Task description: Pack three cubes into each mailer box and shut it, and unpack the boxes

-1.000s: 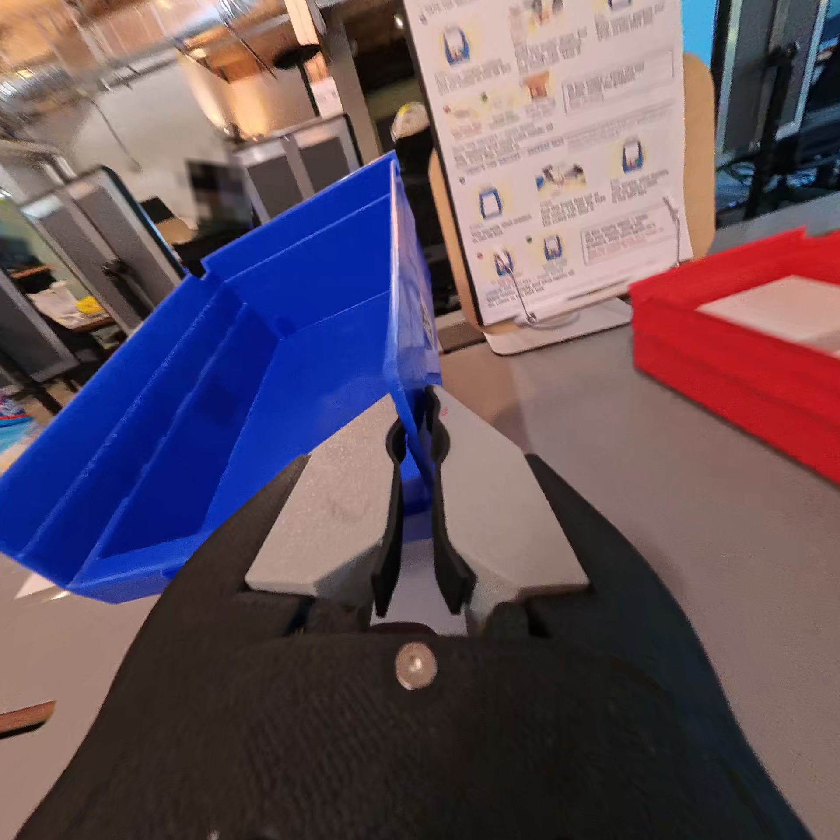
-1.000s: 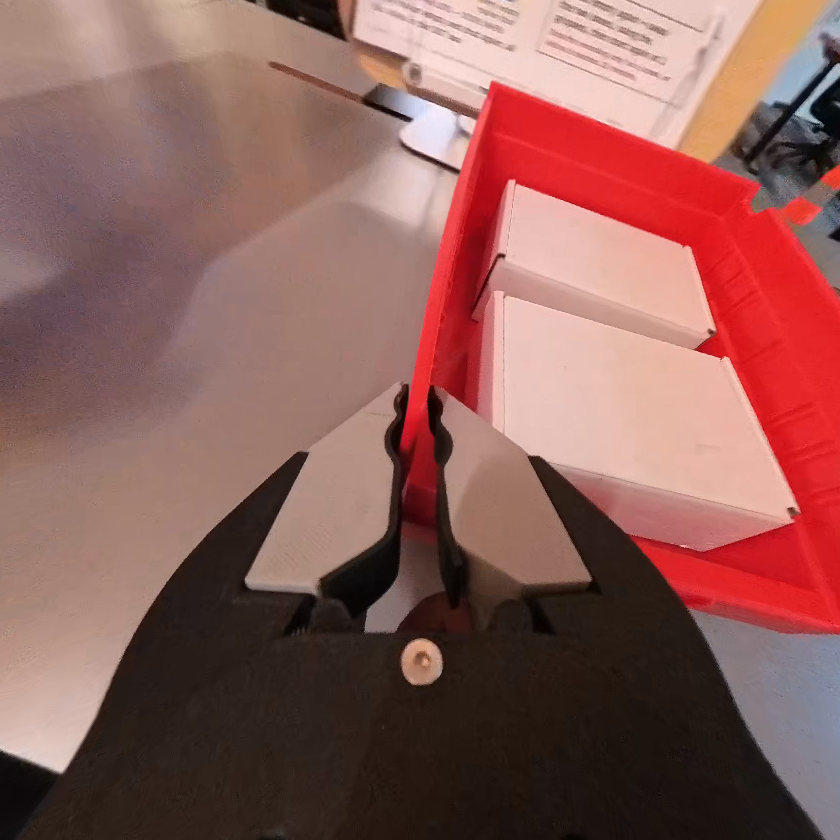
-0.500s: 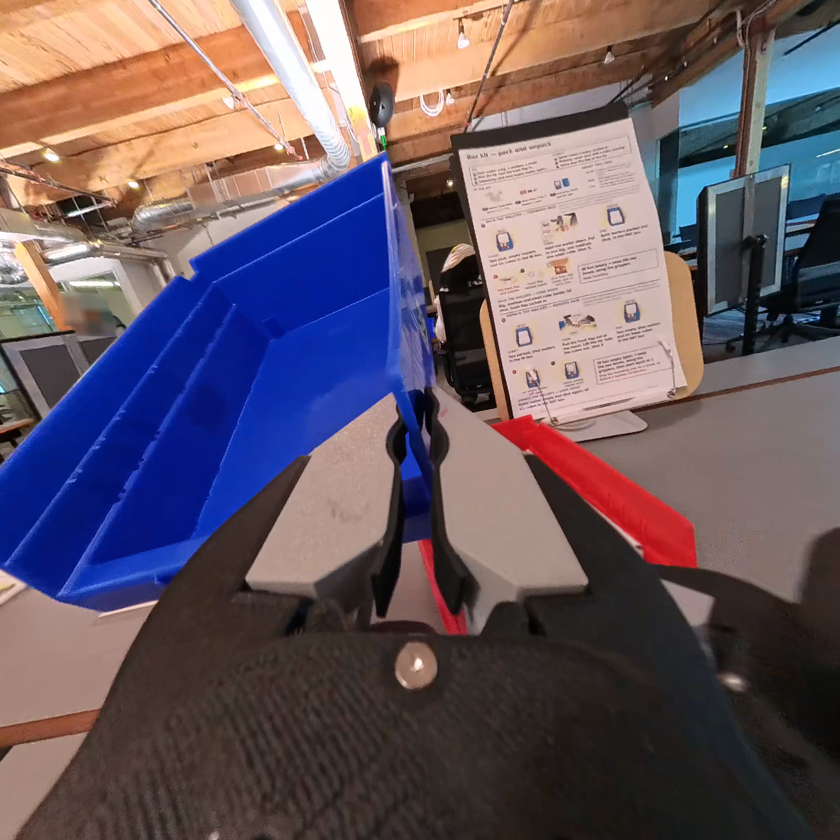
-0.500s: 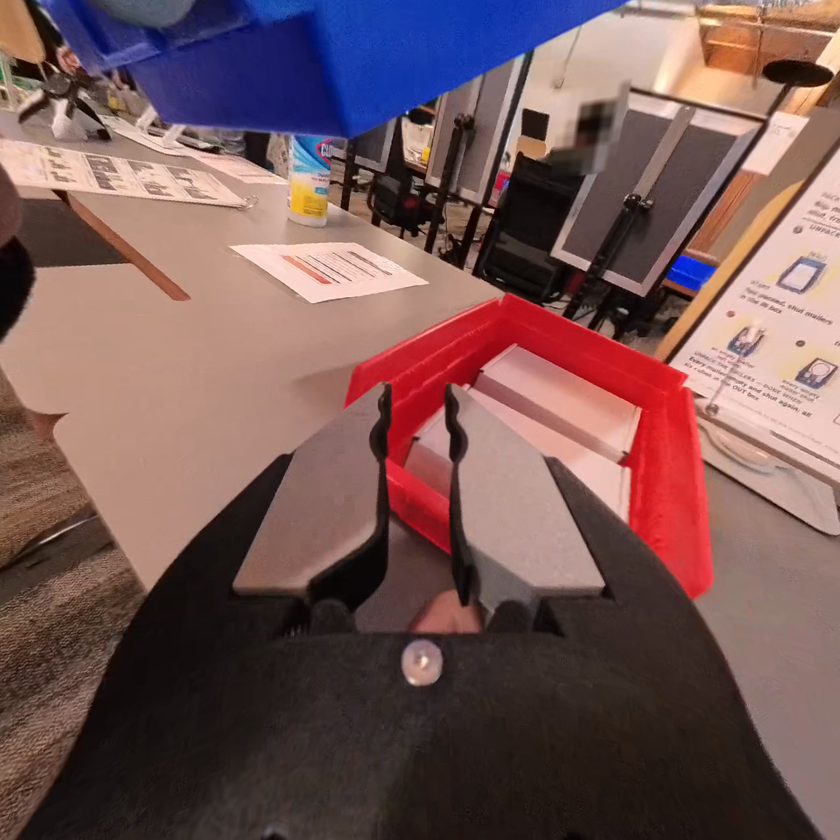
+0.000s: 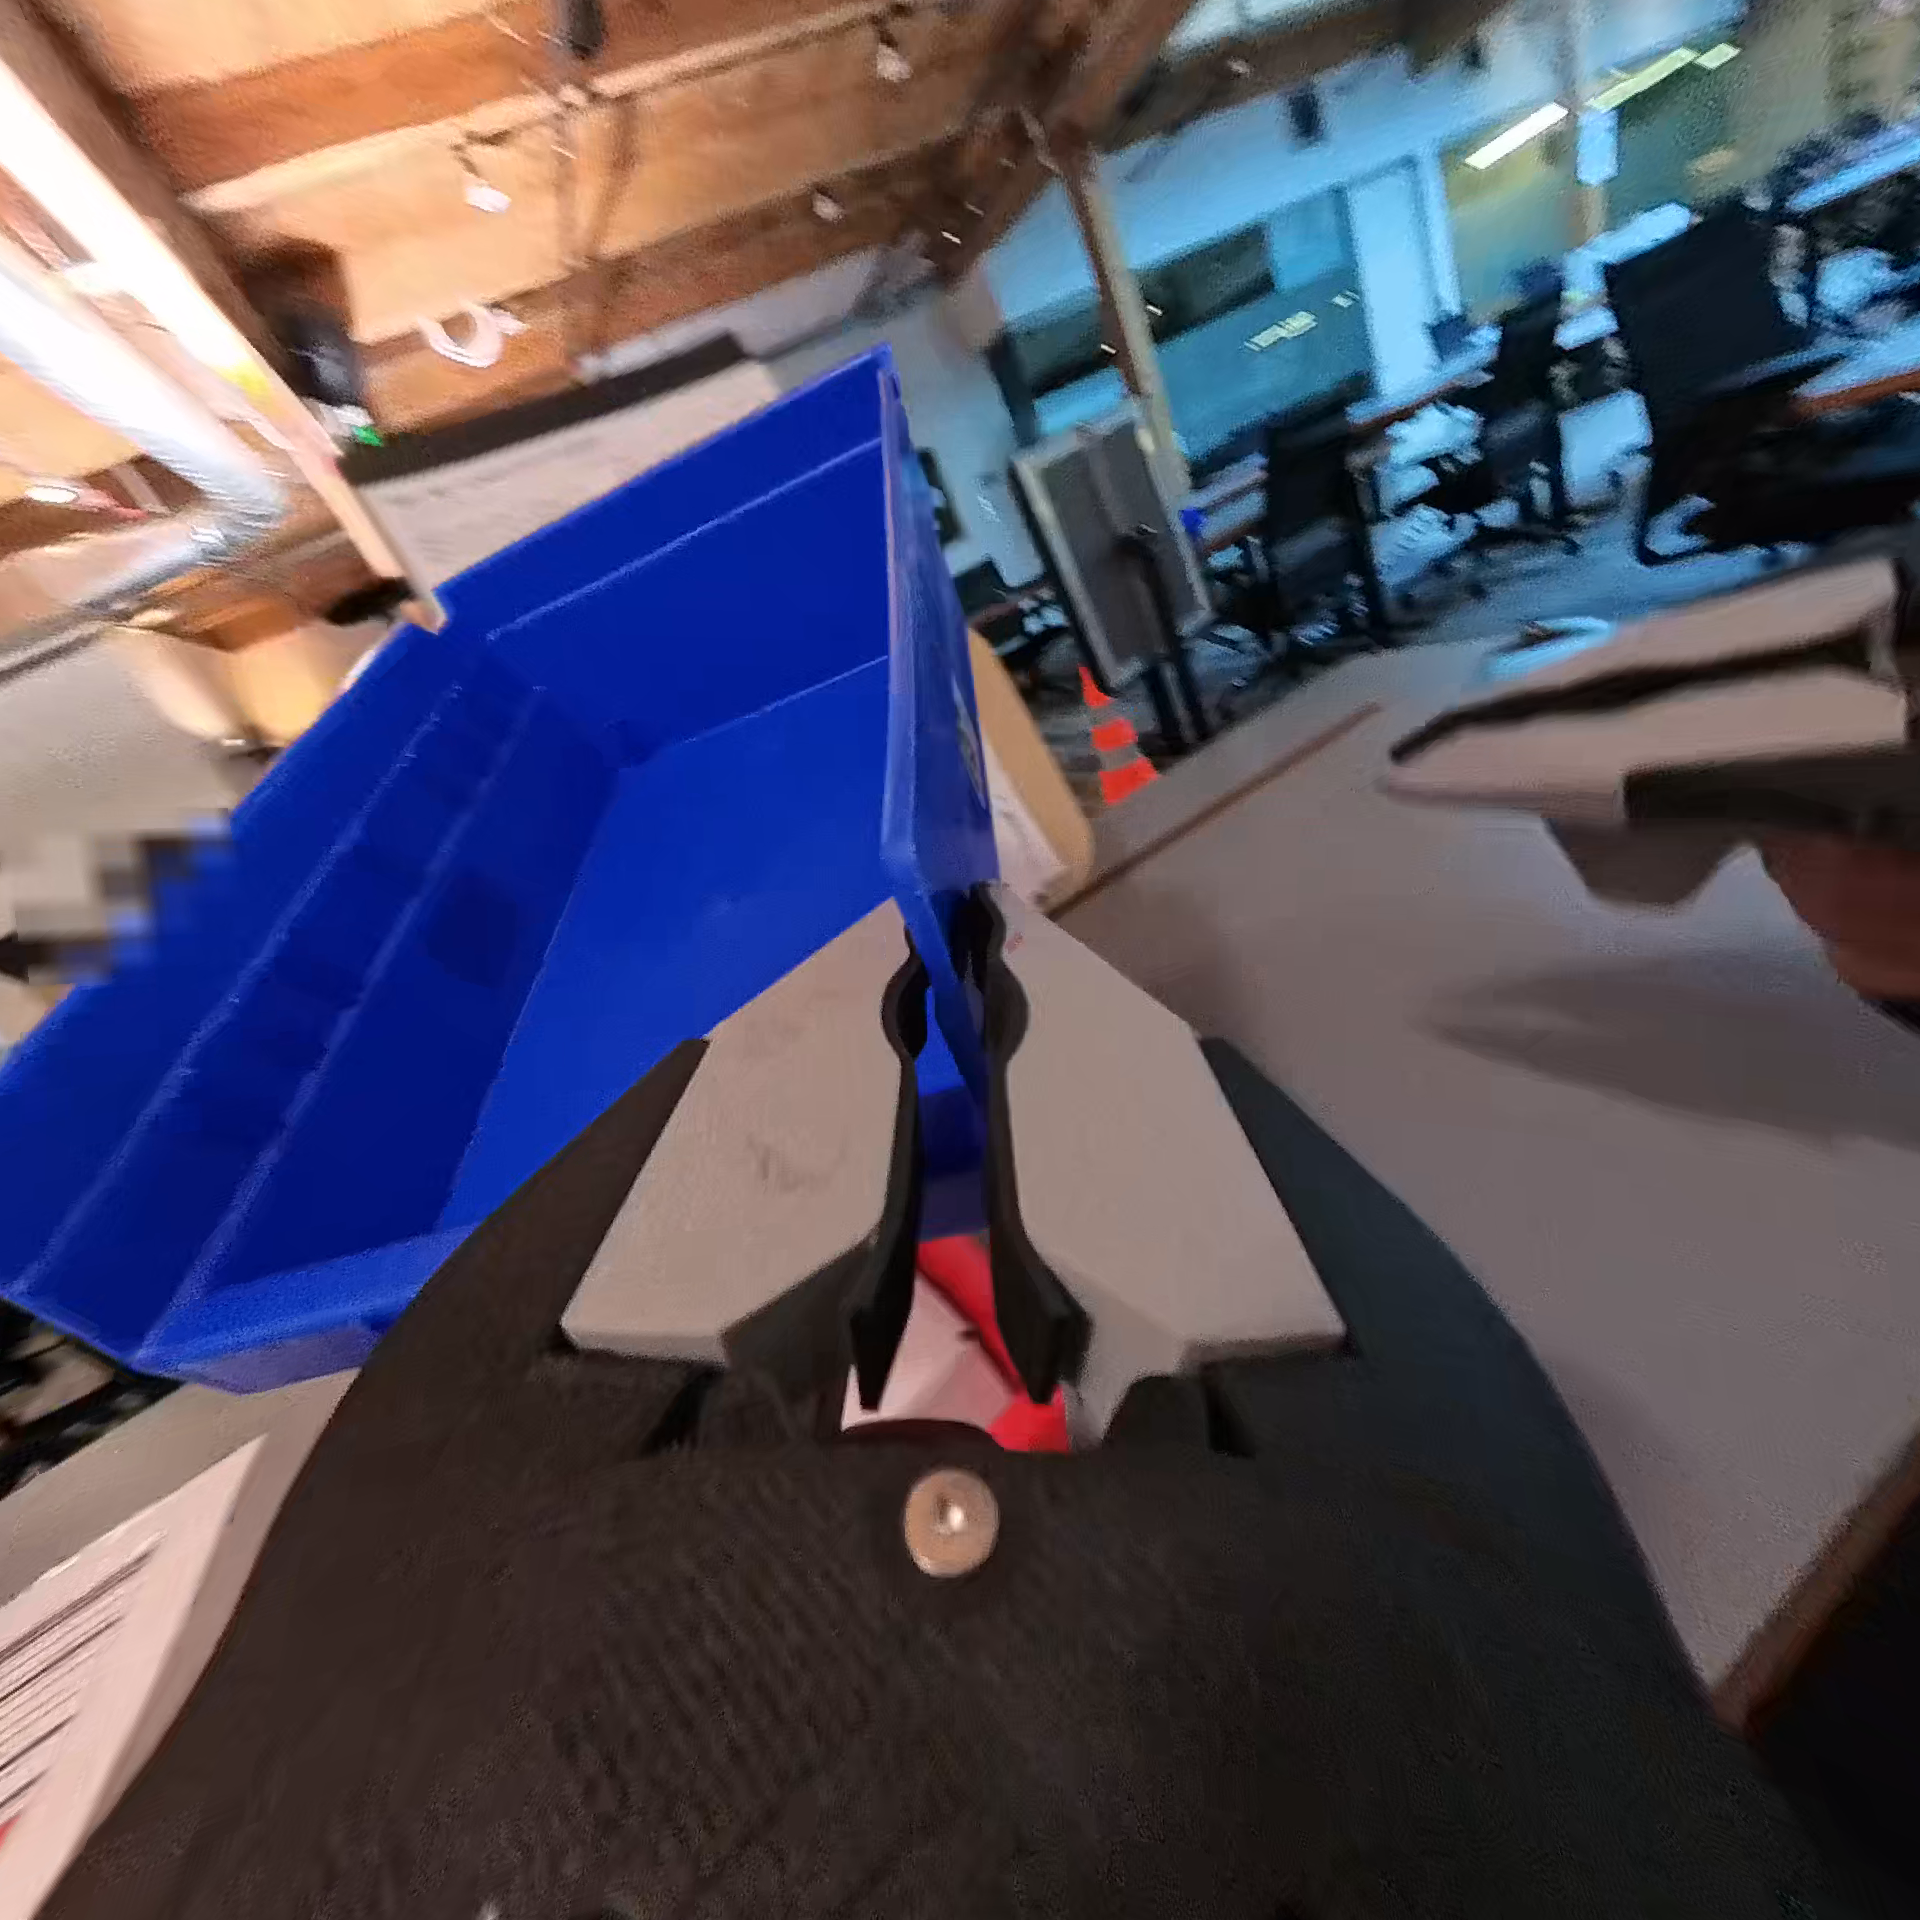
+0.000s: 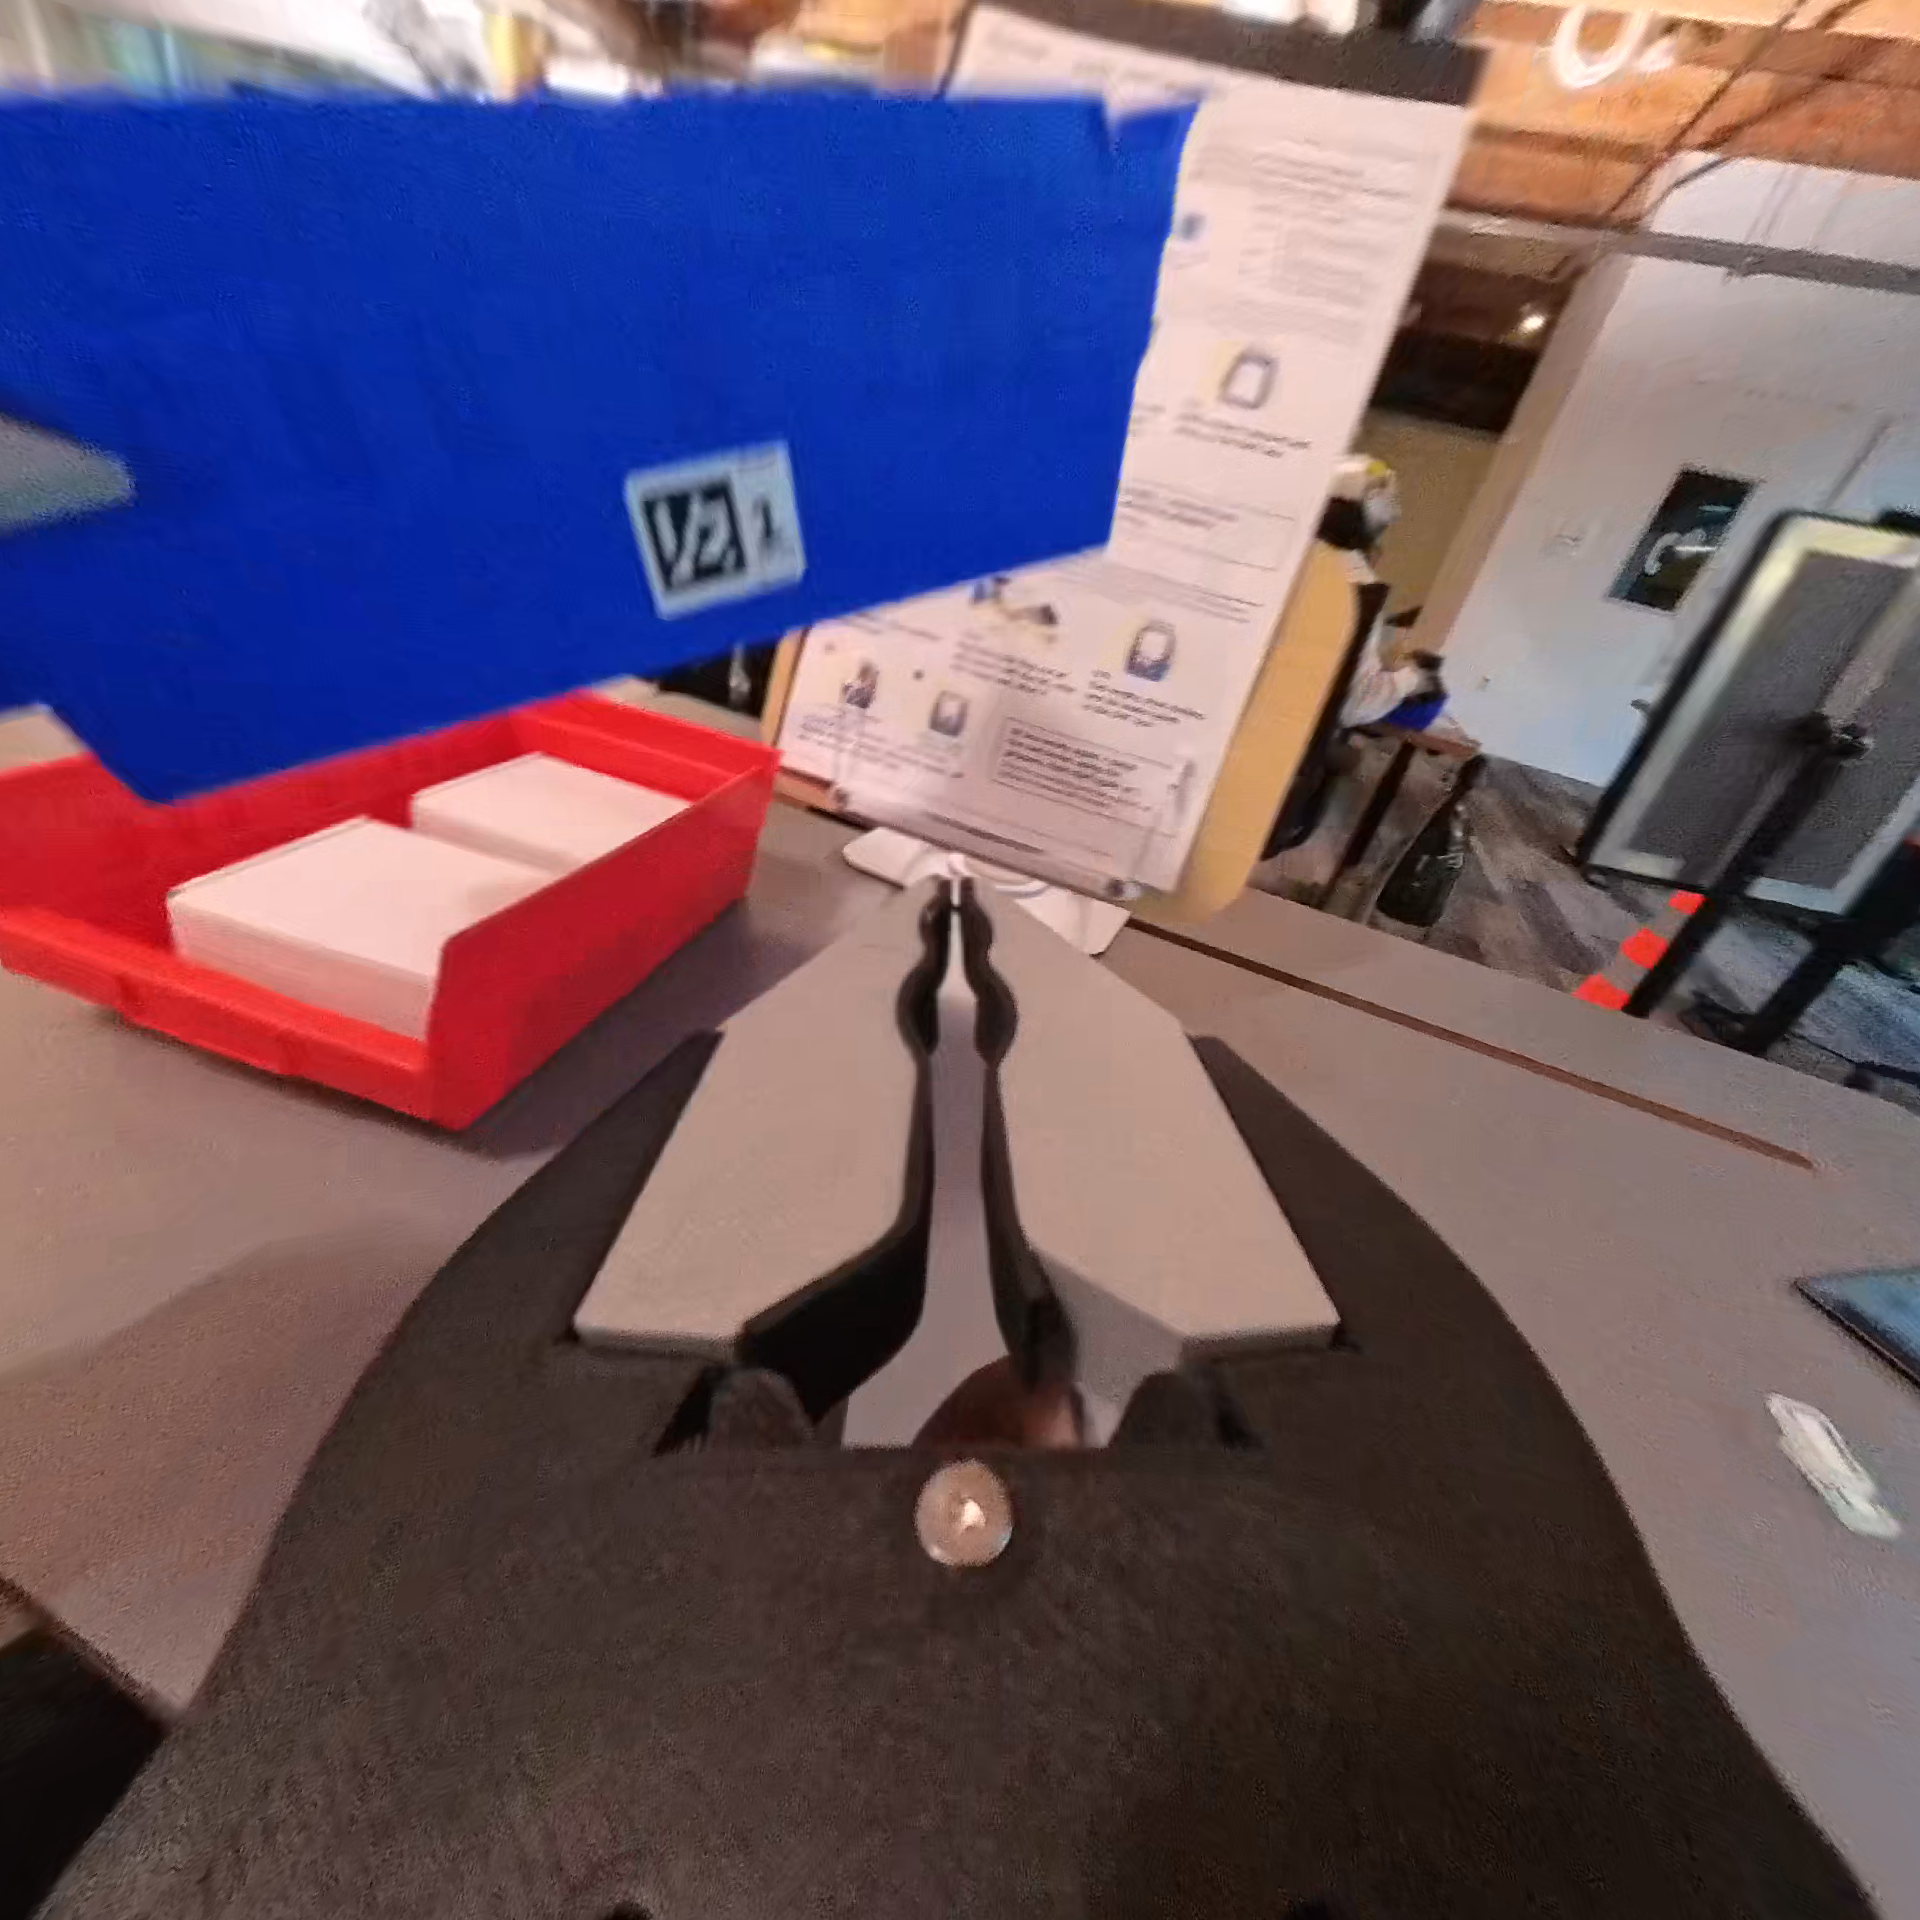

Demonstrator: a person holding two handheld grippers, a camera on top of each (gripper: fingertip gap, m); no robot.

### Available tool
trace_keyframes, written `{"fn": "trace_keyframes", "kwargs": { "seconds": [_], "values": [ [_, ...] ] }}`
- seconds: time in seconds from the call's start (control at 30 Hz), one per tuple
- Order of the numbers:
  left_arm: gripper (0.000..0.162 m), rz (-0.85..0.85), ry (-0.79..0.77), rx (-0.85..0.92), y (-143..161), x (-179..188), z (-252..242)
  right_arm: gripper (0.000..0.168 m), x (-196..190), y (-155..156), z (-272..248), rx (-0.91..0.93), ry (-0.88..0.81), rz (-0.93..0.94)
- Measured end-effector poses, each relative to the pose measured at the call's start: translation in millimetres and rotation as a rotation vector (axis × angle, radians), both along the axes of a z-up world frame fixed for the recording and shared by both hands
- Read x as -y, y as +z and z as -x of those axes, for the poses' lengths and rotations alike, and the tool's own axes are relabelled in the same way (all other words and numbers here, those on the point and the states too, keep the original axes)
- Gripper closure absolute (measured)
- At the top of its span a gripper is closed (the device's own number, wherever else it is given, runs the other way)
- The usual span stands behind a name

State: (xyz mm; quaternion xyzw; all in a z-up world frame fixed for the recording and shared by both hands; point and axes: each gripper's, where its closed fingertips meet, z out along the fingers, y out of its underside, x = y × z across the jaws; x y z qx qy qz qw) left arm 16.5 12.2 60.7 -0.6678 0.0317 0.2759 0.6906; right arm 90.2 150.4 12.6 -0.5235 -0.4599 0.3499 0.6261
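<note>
My left gripper (image 5: 956, 920) is shut on the side wall of an empty blue bin (image 5: 582, 852) and holds it up in the air, tilted. In the right wrist view the blue bin (image 6: 520, 353) hangs above a red bin (image 6: 582, 935) that holds two shut white mailer boxes (image 6: 343, 914). A sliver of the red bin (image 5: 961, 1283) shows between the left fingers. My right gripper (image 6: 954, 909) is shut and empty, to the right of the red bin above the grey table. It also shows in the left wrist view (image 5: 1662, 748) at the right. No cubes are in view.
A white instruction sheet on a stand (image 6: 1174, 582) is behind the red bin. The grey table (image 6: 1455, 1143) has a dark object (image 6: 1870, 1314) and a small clear piece (image 6: 1829, 1465) at its right. Printed paper (image 5: 94, 1621) lies at the left. Office chairs and screens stand beyond. The tips of one gripper are about 15 centimetres away from the tips of the other.
My left gripper has swung the blue bin to the right, above the red bin. My right gripper has let go of the red bin's rim, closed fully and moved right of it.
</note>
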Motion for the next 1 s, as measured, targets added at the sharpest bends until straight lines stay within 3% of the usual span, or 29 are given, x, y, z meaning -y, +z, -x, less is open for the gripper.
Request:
{"fn": "trace_keyframes", "kwargs": {
  "seconds": [0.03, 0.1, 0.27, 0.4, 0.5, 0.53, 0.6, 0.63, 0.73, 0.9, 1.0],
  "values": [
    [0.159, 0.031, -0.029, 0.001, -10, -14, -12, 0.168, -17, 7, -17, -0.057, -0.03, 0.023],
    [0.158, 0.105, -0.098, 0.013, -32, -41, -38, 0.168, -48, 19, -47, -0.155, -0.079, 0.084],
    [0.158, 0.266, -0.232, -0.007, -92, -98, -91, 0.168, -93, 25, -88, -0.117, -0.136, 0.142],
    [0.155, 0.372, -0.251, 0.045, -143, -130, -108, 0.168, -98, 14, -92, -0.055, -0.118, 0.147],
    [0.152, 0.426, -0.278, 0.181, -173, -141, -114, 0.167, -93, -5, -81, 0.055, -0.112, 0.118],
    [0.139, 0.453, -0.288, 0.234, -177, -142, -115, 0.165, -88, -12, -75, 0.094, -0.101, 0.101],
    [0.112, 0.456, -0.289, 0.32, -167, -136, -107, 0.162, -71, -22, -63, 0.158, -0.058, 0.073],
    [0.107, 0.438, -0.299, 0.358, -156, -130, -102, 0.161, -59, -26, -54, 0.181, -0.027, 0.065],
    [0.099, 0.371, -0.309, 0.419, -120, -102, -76, 0.154, -14, -41, -33, 0.256, 0.096, 0.036],
    [0.099, 0.235, -0.16, 0.453, -75, -41, 2, 0.143, 70, -69, -6, 0.366, 0.312, 0.02],
    [0.099, 0.166, -0.09, 0.5, -64, -11, 39, 0.141, 81, -90, 4, 0.445, 0.278, -0.036]
  ]
}}
